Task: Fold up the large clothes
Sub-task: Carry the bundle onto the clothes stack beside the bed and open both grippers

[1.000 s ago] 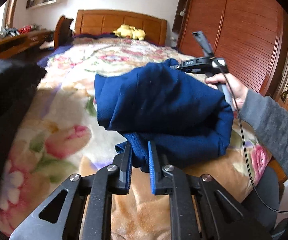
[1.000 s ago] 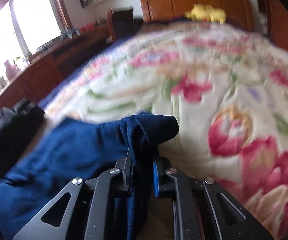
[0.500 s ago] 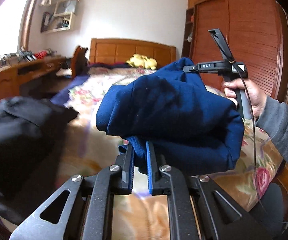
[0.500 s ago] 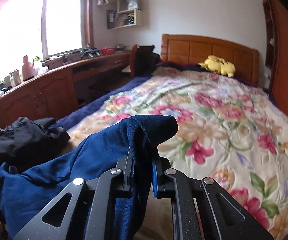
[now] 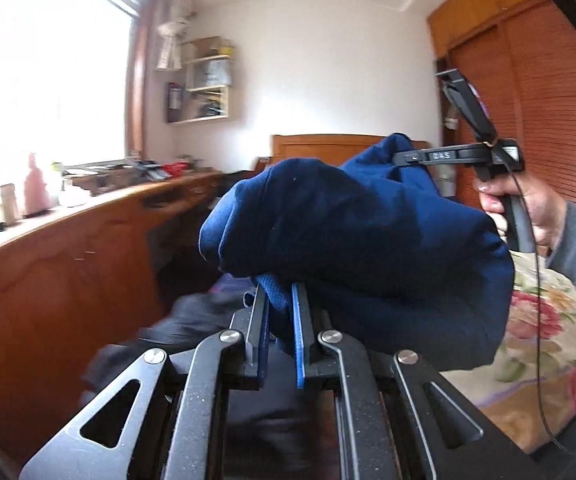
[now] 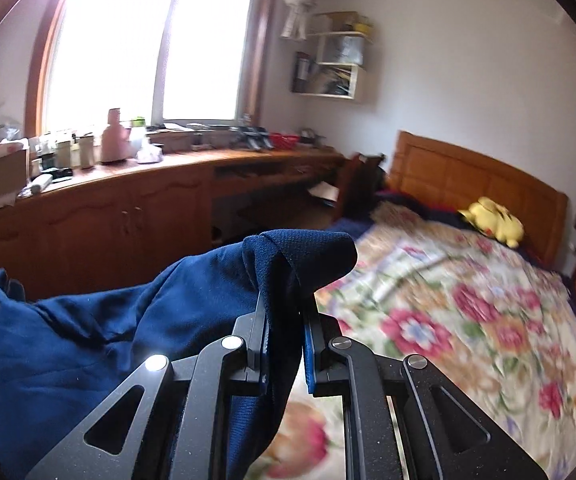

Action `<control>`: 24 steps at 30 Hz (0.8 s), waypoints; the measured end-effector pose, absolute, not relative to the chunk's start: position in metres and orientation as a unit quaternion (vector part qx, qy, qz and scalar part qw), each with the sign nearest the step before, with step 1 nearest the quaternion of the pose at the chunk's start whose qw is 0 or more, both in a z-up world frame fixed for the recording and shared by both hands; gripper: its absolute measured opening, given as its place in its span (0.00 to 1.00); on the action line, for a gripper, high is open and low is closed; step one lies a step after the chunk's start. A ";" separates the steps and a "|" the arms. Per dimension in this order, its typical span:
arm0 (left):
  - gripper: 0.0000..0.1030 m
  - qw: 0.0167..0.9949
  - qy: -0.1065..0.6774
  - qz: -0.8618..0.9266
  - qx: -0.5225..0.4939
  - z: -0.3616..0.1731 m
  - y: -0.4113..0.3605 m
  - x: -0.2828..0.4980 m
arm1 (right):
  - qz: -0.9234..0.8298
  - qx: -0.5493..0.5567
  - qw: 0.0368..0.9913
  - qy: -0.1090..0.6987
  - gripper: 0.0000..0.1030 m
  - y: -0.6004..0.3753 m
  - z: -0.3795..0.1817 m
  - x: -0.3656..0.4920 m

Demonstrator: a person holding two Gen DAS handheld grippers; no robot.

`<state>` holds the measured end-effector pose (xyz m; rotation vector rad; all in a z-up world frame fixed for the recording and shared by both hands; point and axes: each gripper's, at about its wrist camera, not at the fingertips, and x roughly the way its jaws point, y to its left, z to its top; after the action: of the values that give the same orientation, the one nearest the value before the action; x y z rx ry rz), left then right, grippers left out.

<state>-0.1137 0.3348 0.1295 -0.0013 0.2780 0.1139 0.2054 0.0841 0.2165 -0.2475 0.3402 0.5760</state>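
A dark blue garment (image 5: 368,240) hangs bunched in the air between both grippers, above the foot of the bed. My left gripper (image 5: 279,300) is shut on one edge of its ribbed fabric. My right gripper (image 6: 283,300) is shut on another edge of the blue garment (image 6: 87,328), which droops away to the left. In the left wrist view the right gripper (image 5: 412,156) shows at the top right of the cloth, held level by a hand (image 5: 528,204) in a grey sleeve.
A bed with a floral blanket (image 6: 468,320) fills the right side, with a yellow plush toy (image 6: 492,220) by the wooden headboard. A long wooden desk (image 6: 147,192) under the window runs along the left. A dark garment (image 5: 191,320) lies low beside it. A wooden wardrobe (image 5: 548,100) stands right.
Both grippers have risen with the blue garment and tilted up, so the views now show the wall and window instead of the blanket. Each grip has held.
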 end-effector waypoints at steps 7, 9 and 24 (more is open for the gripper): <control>0.10 0.964 0.207 0.163 -0.022 0.086 0.436 -0.119 | 0.322 -0.135 0.911 0.219 0.16 0.183 0.145 0.241; 0.11 0.955 0.235 0.178 -0.036 0.061 0.452 -0.120 | 0.325 -0.156 0.895 0.264 0.19 0.201 0.102 0.255; 0.50 0.962 0.190 0.191 -0.040 0.072 0.423 -0.177 | 0.434 -0.081 0.870 0.220 0.53 0.172 0.112 0.184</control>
<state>-0.1767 0.4234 0.0722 -0.0820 0.3852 0.3873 0.1836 0.1724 0.1123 -0.1685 0.4601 0.9072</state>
